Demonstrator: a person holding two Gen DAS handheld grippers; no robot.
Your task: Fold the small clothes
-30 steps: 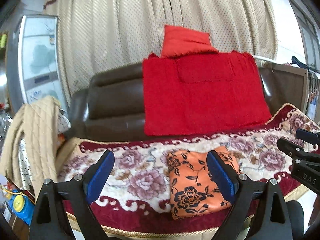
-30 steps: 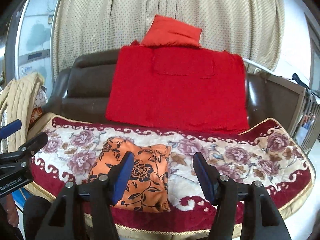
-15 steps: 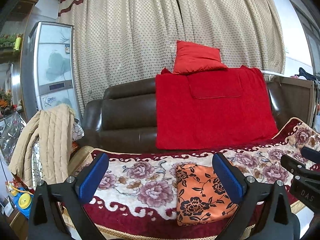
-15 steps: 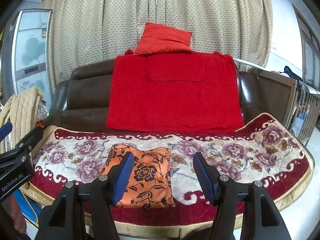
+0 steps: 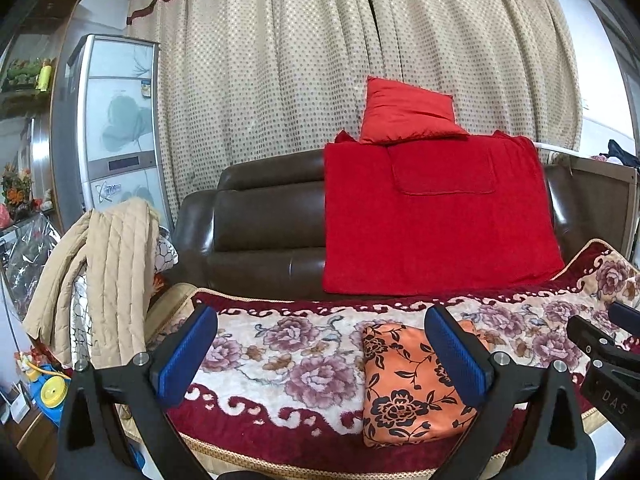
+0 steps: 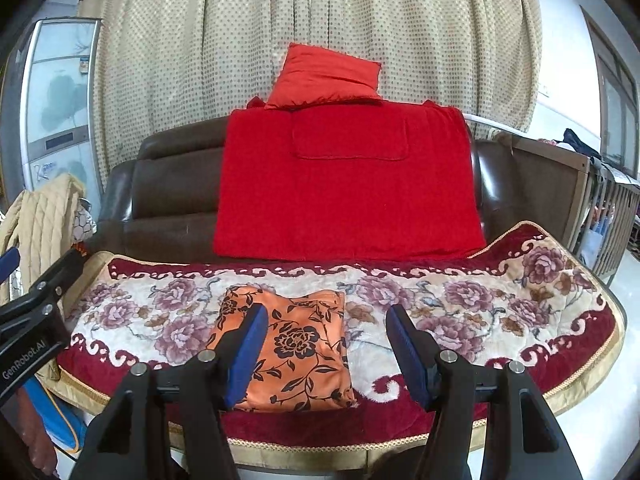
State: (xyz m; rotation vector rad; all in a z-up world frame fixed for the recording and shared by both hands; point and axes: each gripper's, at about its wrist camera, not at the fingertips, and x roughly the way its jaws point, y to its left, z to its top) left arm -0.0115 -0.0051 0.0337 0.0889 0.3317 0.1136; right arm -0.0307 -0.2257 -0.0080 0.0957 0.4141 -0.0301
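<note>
Folded orange floral garment (image 6: 288,344) lies on the floral blanket (image 6: 480,320), below both grippers. Right gripper (image 6: 326,350) nearer, part-open, empty; left gripper (image 5: 320,354) wide, empty.

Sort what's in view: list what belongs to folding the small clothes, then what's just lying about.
Job:
- folded orange floral garment
- left gripper, open
- right gripper, open
- floral blanket it lies on

Lying about:
- red towel
- red cushion
- beige quilted jacket
</note>
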